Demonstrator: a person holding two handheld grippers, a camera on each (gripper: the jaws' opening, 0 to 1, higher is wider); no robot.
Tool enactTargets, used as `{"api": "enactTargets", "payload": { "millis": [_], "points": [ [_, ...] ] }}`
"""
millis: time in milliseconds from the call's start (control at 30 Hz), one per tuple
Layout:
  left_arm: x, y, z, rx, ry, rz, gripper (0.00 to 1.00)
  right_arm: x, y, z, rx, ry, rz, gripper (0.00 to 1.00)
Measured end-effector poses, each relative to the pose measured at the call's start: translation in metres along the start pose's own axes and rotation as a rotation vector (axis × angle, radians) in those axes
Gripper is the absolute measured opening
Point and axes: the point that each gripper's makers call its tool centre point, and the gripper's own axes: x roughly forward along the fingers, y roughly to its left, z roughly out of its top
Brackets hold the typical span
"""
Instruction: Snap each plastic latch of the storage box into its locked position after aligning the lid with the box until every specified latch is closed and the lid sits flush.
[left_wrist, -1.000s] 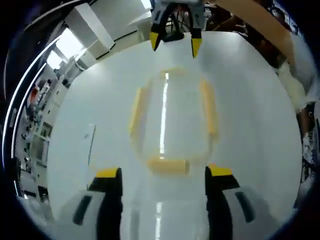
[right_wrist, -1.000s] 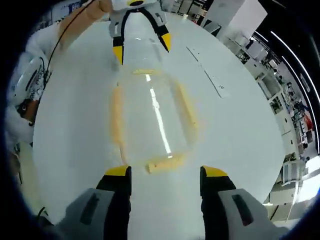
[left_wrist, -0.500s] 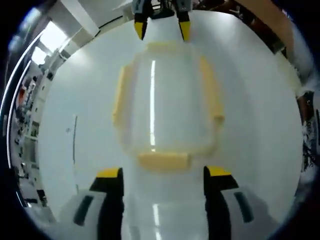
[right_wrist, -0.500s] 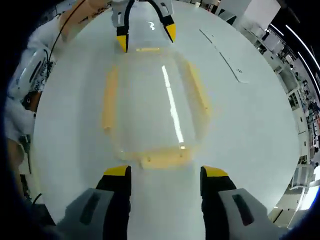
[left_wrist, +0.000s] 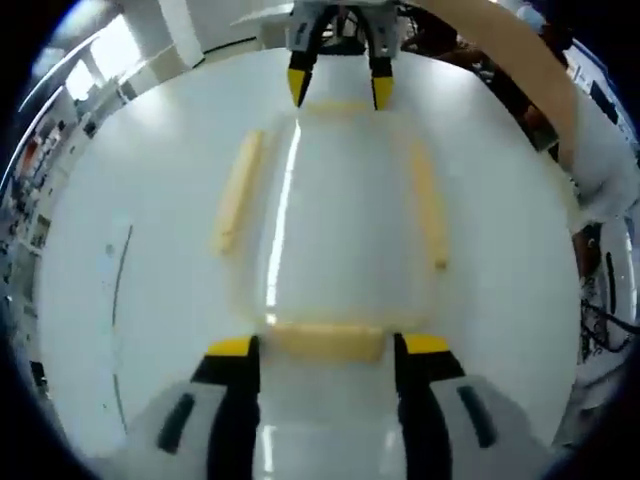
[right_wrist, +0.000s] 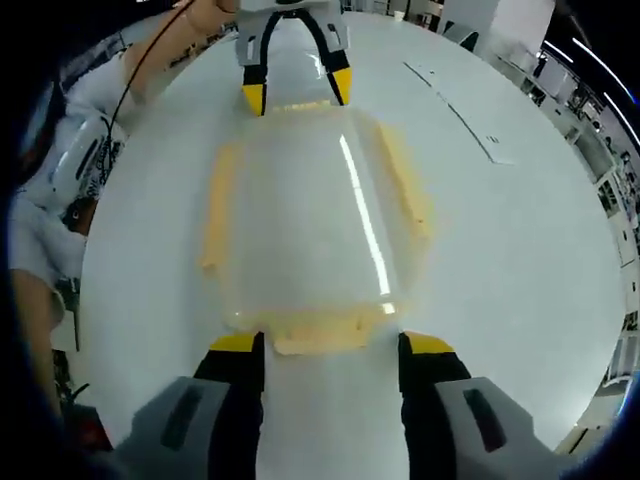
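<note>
Both claws, left (left_wrist: 328, 347) and right (right_wrist: 332, 343), stand spread wide at opposite end latches (left_wrist: 327, 340) of the clear box (right_wrist: 305, 215) on the white table (right_wrist: 500, 250) — press each squarely down, I'd say.

We're in what looks like a lab or open-plan workspace: a broad white table (left_wrist: 120, 200) runs out under bright strip lights (right_wrist: 600, 75), with more white desks (right_wrist: 470, 20) beyond it at the far right, and cluttered shelving (left_wrist: 30, 170) lining the far left wall. A person's white sleeve (right_wrist: 75, 160) sits alongside.
</note>
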Motion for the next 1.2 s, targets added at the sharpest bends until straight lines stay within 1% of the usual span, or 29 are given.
{"api": "enactTargets", "payload": {
  "millis": [100, 200, 300, 367, 400, 467, 633, 700, 733, 767, 800, 833, 933, 1100, 1200],
  "points": [
    [0.000, -0.002, 0.001, 0.023, -0.002, -0.011, 0.53, 0.002, 0.004, 0.003, -0.027, 0.014, 0.011, 0.54],
    [-0.001, -0.008, 0.002, 0.070, 0.005, -0.029, 0.50, 0.002, 0.007, 0.005, -0.070, 0.029, 0.030, 0.50],
    [0.000, -0.008, 0.001, 0.061, 0.021, -0.024, 0.49, 0.002, 0.011, 0.008, -0.107, 0.044, 0.045, 0.46],
    [0.000, -0.010, 0.001, 0.067, 0.020, -0.028, 0.48, 0.001, 0.012, 0.009, -0.109, 0.055, 0.047, 0.45],
    [-0.001, -0.011, 0.000, 0.071, 0.014, -0.031, 0.47, -0.001, 0.012, 0.009, -0.108, 0.059, 0.046, 0.41],
    [-0.001, -0.011, 0.001, 0.069, 0.007, -0.031, 0.44, -0.002, 0.012, 0.010, -0.104, 0.052, 0.048, 0.41],
    [-0.002, -0.014, 0.002, 0.074, 0.004, -0.030, 0.44, -0.005, 0.012, 0.010, -0.096, 0.040, 0.047, 0.40],
    [-0.002, -0.015, 0.003, 0.074, 0.008, -0.029, 0.44, -0.006, 0.010, 0.010, -0.090, 0.038, 0.046, 0.40],
    [-0.002, -0.015, 0.003, 0.075, 0.013, -0.029, 0.41, -0.006, 0.010, 0.010, -0.086, 0.040, 0.044, 0.40],
    [-0.005, -0.008, -0.001, 0.067, 0.042, 0.003, 0.40, -0.007, 0.010, 0.009, -0.082, 0.038, 0.045, 0.40],
    [-0.002, -0.013, 0.002, 0.071, 0.028, -0.018, 0.40, -0.007, 0.009, 0.009, -0.078, 0.035, 0.044, 0.40],
    [-0.002, -0.012, 0.001, 0.071, 0.042, -0.016, 0.40, -0.007, 0.010, 0.008, -0.078, 0.034, 0.043, 0.39],
    [-0.001, -0.013, 0.001, 0.079, 0.059, -0.016, 0.39, -0.006, 0.011, 0.007, -0.080, 0.038, 0.042, 0.39],
    [0.000, -0.015, 0.002, 0.085, 0.064, -0.020, 0.39, -0.005, 0.012, 0.008, -0.077, 0.040, 0.042, 0.39],
    [0.001, -0.015, 0.003, 0.093, 0.050, -0.025, 0.39, -0.004, 0.011, 0.008, -0.079, 0.048, 0.041, 0.39]
  ]
}}
